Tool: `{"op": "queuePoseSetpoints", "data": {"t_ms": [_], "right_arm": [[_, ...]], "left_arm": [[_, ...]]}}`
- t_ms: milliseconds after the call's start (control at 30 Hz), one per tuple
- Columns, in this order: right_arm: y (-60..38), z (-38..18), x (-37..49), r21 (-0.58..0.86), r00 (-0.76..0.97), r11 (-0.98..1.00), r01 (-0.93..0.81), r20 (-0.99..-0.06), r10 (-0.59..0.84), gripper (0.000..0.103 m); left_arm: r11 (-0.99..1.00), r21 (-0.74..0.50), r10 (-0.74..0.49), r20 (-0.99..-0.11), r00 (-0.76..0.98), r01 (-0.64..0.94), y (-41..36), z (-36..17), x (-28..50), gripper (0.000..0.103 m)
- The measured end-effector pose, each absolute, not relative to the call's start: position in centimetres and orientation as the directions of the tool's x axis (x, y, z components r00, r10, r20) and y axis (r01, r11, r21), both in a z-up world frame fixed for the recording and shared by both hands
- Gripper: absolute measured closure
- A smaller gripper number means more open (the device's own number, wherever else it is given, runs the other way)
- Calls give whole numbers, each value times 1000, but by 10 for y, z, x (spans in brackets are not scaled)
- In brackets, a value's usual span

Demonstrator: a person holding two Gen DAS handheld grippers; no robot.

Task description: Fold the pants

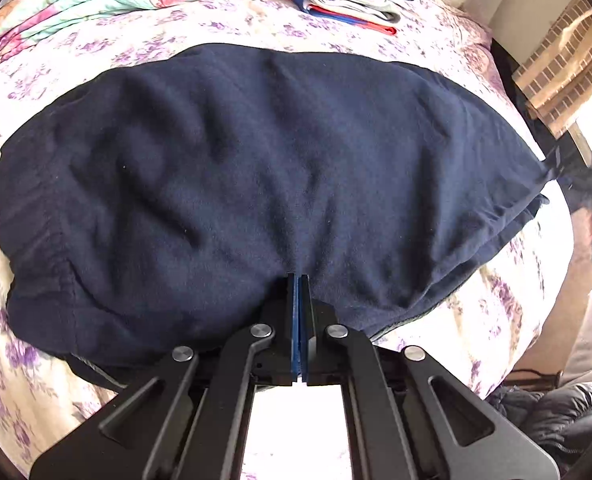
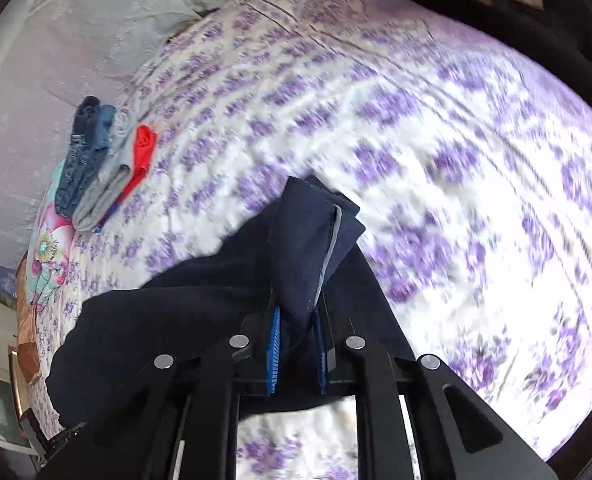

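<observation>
The left gripper (image 1: 298,280) has its jaws clenched on the near edge of the navy pants (image 1: 256,184), which spread crosswise over the bed (image 1: 475,320). The right gripper (image 2: 297,312) pinches a raised end; folding likely carries it toward the left.
</observation>
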State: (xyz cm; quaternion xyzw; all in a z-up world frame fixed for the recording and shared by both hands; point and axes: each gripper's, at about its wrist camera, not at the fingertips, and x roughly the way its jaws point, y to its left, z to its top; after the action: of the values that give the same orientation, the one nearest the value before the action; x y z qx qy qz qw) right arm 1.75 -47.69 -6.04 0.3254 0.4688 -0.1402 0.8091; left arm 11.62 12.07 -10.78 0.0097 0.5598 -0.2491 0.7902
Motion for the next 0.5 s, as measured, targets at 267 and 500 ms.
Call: {"op": "queuePoseSetpoints", "data": {"t_ms": [267, 500], "right_arm": [[-482, -92, -9, 482, 569, 734, 478, -807, 159, 70], [-428, -32, -46, 368, 608, 835, 409, -792, 52, 54]], "left_arm": [[882, -156, -292, -922, 255, 446, 107, -97, 111, 102], [896, -134, -283, -907, 311, 423, 101, -74, 89, 102]]}}
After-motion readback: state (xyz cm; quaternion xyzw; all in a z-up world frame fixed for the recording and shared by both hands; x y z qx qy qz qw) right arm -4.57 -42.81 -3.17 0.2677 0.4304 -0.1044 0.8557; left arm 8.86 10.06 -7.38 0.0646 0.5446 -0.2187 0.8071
